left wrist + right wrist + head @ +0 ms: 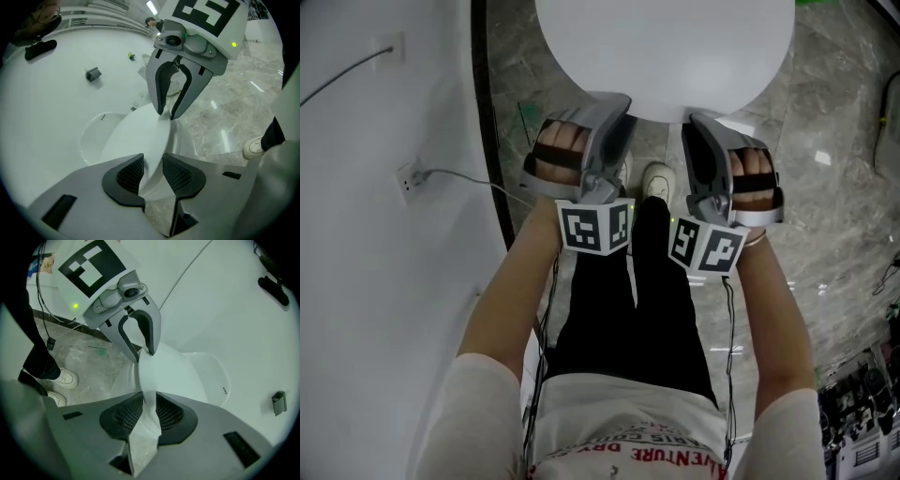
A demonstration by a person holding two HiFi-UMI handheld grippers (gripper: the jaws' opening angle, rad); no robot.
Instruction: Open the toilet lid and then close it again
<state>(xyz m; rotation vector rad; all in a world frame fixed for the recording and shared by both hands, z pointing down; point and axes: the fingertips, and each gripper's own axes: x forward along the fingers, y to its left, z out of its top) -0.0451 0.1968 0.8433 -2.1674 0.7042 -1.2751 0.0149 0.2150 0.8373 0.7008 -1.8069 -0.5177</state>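
Gripping white lid (666, 47) by its near rim with both grippers, side by side, close together. Left gripper (617, 111) on left part of rim: jaws narrowed to a slim gap, thin lid edge pinched between ribbed pads (131, 173), nothing else in them. Right gripper (698, 122) just to the right: jaws likewise closed onto the edge, pads pressing both faces. Partly raised, tilted up off the bowl (91, 138), with bowl rim showing behind in both gripper views. Standing on grey marble floor (834, 141), white shoe (656, 178) near, just below lid edge. White wall (375, 281) at left, thin cable (455, 173) running from small socket (411, 178).
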